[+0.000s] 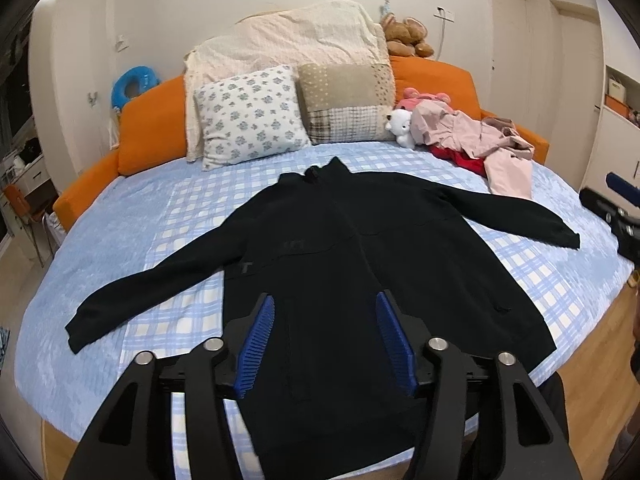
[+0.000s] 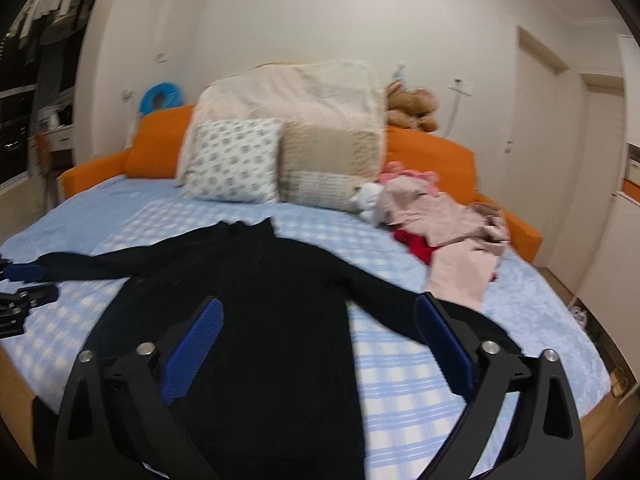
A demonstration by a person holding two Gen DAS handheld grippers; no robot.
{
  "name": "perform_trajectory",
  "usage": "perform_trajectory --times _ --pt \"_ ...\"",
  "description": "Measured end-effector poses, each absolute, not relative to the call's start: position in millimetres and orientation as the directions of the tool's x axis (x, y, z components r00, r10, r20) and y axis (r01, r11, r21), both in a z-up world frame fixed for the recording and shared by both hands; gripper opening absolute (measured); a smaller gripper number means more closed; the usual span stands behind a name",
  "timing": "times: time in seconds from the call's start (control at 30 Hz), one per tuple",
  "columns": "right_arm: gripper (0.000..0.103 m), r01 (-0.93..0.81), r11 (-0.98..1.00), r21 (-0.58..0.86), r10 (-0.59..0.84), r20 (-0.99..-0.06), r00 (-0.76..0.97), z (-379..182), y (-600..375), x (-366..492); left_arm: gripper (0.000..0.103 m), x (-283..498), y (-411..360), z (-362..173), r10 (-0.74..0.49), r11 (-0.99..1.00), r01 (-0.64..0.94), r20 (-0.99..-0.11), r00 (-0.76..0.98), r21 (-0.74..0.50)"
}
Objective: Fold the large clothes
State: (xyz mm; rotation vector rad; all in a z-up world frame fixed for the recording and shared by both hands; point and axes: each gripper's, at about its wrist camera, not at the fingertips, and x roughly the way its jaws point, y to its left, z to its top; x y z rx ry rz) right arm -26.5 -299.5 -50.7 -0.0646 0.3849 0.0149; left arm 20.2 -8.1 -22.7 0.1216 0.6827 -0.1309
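The black jacket's (image 1: pixel 340 248) hem lay hidden behind the left gripper (image 1: pixel 326 340), and the chest lettering was too dark to read. The right wrist view was motion-blurred, so the pillow (image 2: pixel 234 160) print was indistinct. The right gripper (image 1: pixel 618 216) was cut off by the frame edge.

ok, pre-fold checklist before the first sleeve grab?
1. Black jacket spread flat on the bed, collar away from the grippers: ok.
2. Both sleeves out to the sides, nothing lying on them: ok.
3. Left gripper open, empty, over the hem: ok.
4. Right gripper open, empty: ok.
5. Pink clothes close to one sleeve; touching or not: cannot tell.
6. Hem edge flat: cannot tell, hidden behind the left gripper.
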Motion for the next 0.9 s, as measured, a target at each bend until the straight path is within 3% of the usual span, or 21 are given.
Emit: perform_trajectory --times 0.07,0.27,0.37,0.63,0.8,0.87,0.9 --pt "0.094 -0.003 0.999 -0.032 -0.009 -0.384 0.923 -53 -325 -20 0.075 25 -17 -21 -0.094 0.982 0.175 -0.629 0.772 0.067" --pt "0.094 0.086 0.996 0.032 -0.068 -0.361 0.93 -72 -415 -1 0.085 48 -74 -17 -0.126 0.971 0.223 -0.615 0.778 0.083" --pt "0.094 0.145 0.987 0.066 -0.108 -0.395 0.912 -87 -464 13 0.094 61 -105 -14 -0.145 0.963 0.252 -0.603 0.784 0.097" --pt "0.085 0.325 0.923 0.206 -0.188 -0.496 0.847 -146 -612 47 0.1 116 -202 -35 -0.224 0.923 0.373 -0.652 0.724 0.098" --pt "0.085 0.408 0.885 0.223 -0.202 -0.607 0.769 -189 -687 81 0.1 160 -247 -72 -0.333 0.888 0.458 -0.738 0.587 -0.037" --pt "0.081 0.424 0.875 0.232 -0.177 -0.662 0.728 -211 -715 99 0.1 176 -258 -93 -0.311 0.903 0.425 -0.786 0.535 -0.068" --pt "0.074 0.421 0.874 0.244 -0.157 -0.677 0.719 -219 -724 106 0.1 185 -262 -106 -0.289 0.914 0.398 -0.812 0.507 -0.077"
